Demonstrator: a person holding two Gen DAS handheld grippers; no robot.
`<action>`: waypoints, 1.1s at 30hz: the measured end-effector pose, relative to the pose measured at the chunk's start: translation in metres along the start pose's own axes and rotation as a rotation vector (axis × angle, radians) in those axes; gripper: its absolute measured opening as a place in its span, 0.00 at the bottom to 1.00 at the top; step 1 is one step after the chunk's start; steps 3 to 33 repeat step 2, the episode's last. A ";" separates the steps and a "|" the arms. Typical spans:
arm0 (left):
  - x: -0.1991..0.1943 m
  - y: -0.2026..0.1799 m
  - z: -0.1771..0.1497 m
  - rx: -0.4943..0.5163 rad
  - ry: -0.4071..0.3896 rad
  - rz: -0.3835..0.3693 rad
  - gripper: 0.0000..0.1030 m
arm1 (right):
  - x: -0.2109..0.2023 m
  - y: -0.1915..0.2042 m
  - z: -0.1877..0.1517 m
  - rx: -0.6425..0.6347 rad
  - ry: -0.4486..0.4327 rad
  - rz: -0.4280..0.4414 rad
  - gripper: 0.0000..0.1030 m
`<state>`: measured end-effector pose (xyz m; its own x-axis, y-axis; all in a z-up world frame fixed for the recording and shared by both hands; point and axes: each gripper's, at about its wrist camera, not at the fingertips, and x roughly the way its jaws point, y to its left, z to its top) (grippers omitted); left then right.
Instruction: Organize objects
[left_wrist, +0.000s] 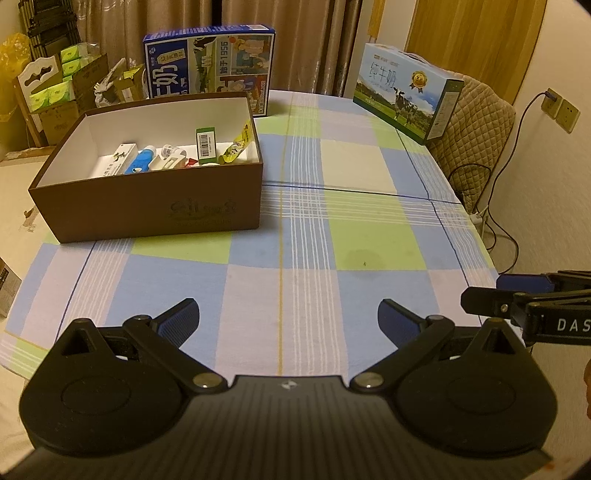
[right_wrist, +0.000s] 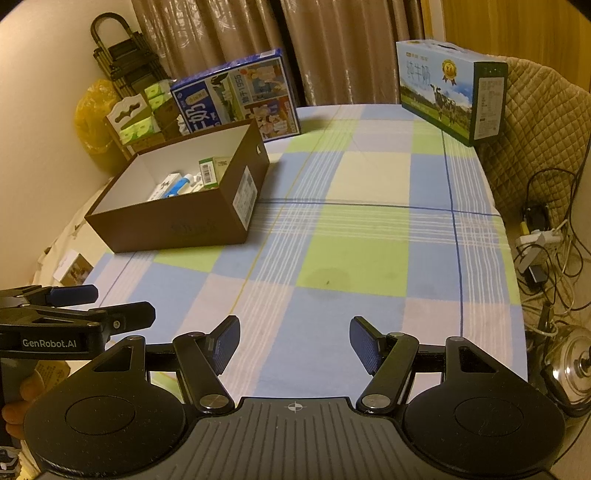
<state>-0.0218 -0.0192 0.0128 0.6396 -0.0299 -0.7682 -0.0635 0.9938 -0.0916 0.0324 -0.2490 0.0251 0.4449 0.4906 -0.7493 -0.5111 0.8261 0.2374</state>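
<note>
Both the left gripper (left_wrist: 288, 317) and right gripper (right_wrist: 294, 341) hover empty, fingers apart, over the checked tabletop (left_wrist: 369, 240); small items already sit in the brown cardboard box (left_wrist: 147, 206) upper left, so sorting looks finished.

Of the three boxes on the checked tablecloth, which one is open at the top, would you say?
The brown box at the left: its top is open, with small items inside. The blue milk carton and green-and-white milk carton are closed.

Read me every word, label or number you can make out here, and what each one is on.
"GenRobot.AI": left gripper body.
"DAS", cut off at the frame edge: right gripper body.
"1956": blue milk carton.
"纯牛奶": green milk carton.
Barcode box digits and brown box emblem: too blurred.
</note>
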 end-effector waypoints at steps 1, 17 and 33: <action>0.000 0.000 0.000 0.001 0.000 0.000 0.99 | 0.000 0.000 0.000 0.000 0.000 0.000 0.61; 0.000 0.000 0.000 0.001 0.000 0.000 0.99 | 0.000 0.000 0.000 0.000 0.000 0.000 0.61; 0.000 0.000 0.000 0.001 0.000 0.000 0.99 | 0.000 0.000 0.000 0.000 0.000 0.000 0.61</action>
